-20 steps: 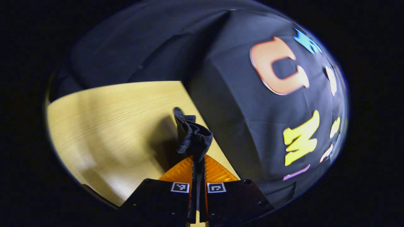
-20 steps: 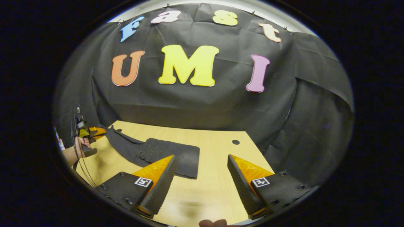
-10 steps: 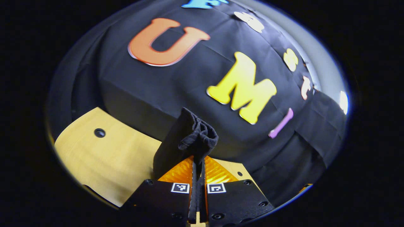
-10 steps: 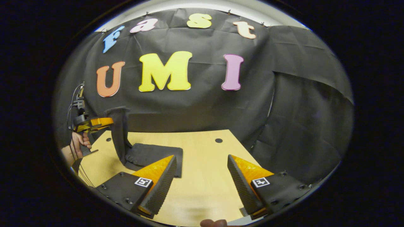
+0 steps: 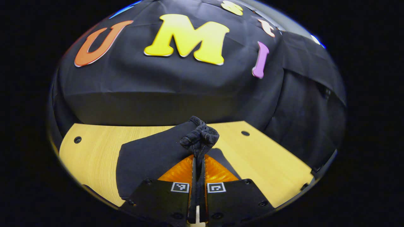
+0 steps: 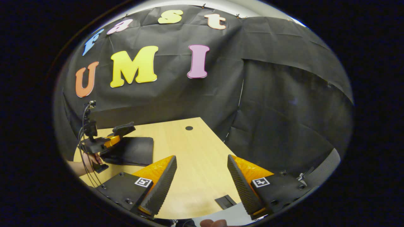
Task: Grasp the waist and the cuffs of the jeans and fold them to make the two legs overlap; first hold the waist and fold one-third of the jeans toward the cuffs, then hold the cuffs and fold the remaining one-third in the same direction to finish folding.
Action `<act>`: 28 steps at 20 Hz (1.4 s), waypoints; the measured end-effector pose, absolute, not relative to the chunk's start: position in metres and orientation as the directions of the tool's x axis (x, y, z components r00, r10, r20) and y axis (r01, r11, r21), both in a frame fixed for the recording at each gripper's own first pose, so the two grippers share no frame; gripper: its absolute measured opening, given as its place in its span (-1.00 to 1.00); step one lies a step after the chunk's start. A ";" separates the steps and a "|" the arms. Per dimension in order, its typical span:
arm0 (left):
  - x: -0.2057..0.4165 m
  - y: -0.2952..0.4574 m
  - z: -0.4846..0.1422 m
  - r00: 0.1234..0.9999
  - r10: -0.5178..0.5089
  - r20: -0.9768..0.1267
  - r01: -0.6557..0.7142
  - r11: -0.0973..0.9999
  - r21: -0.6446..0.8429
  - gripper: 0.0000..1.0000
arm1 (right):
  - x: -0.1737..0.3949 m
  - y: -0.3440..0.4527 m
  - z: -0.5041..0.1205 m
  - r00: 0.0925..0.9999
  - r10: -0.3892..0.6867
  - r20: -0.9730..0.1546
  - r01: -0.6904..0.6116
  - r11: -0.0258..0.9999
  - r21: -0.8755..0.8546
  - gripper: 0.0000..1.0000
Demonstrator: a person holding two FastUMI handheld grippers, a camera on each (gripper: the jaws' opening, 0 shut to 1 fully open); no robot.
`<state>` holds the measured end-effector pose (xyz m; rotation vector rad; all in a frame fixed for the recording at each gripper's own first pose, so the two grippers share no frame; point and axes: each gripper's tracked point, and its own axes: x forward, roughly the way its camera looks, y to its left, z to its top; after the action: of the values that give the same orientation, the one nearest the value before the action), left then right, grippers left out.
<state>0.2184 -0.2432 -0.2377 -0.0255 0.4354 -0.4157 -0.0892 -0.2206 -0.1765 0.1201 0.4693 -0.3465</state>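
Observation:
The dark jeans (image 5: 148,157) lie folded in a flat stack on the light wooden table (image 5: 271,164). My left gripper (image 5: 199,156) is shut on the bunched cuffs (image 5: 200,138), held low over the stack's right end. In the right gripper view the left gripper (image 6: 109,142) sits farther off at the left, a hand (image 6: 90,159) holding it, with the cuffs (image 6: 124,128) sticking out above the folded jeans (image 6: 132,151). My right gripper (image 6: 202,189) stands open over bare table, well to the right of the jeans, with nothing between its fingers.
The table (image 6: 192,157) has small round holes (image 5: 245,133) (image 6: 189,128) near its back edge. A small dark rectangular piece (image 6: 225,201) lies at the near edge. Black cloth walls close in behind and to the right. Cables (image 6: 83,126) hang from the left gripper.
The left gripper carried the cuffs up and across, then lowered them over the folded part, so the leg no longer stands upright. The right gripper's view swung right, staying open.

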 end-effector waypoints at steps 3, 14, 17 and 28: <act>0.216 -0.254 -0.274 0.809 -0.354 -0.470 0.386 0.922 -0.030 -0.83 | -0.085 -0.228 -0.188 0.826 -0.291 -0.483 0.346 0.938 0.026 0.97; 0.200 -0.284 -0.293 0.770 -0.337 -0.541 0.358 0.931 -0.071 0.71 | -0.038 -0.238 -0.202 0.856 -0.160 -0.492 0.223 0.972 0.073 0.98; 0.186 -0.285 -0.256 0.795 -0.341 -0.501 0.331 0.937 -0.112 0.99 | -0.001 -0.204 -0.189 0.896 -0.085 -0.436 0.114 0.993 0.042 0.99; 0.143 -0.131 -0.004 0.987 -0.080 -0.139 0.065 0.992 -0.109 0.99 | 0.058 -0.042 -0.052 0.971 0.206 -0.119 -0.188 0.971 0.150 0.99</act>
<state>0.1434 -0.1311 -0.0039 -0.1041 0.1439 -0.0730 0.0580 -0.0424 -0.0518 0.1386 0.1347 0.1996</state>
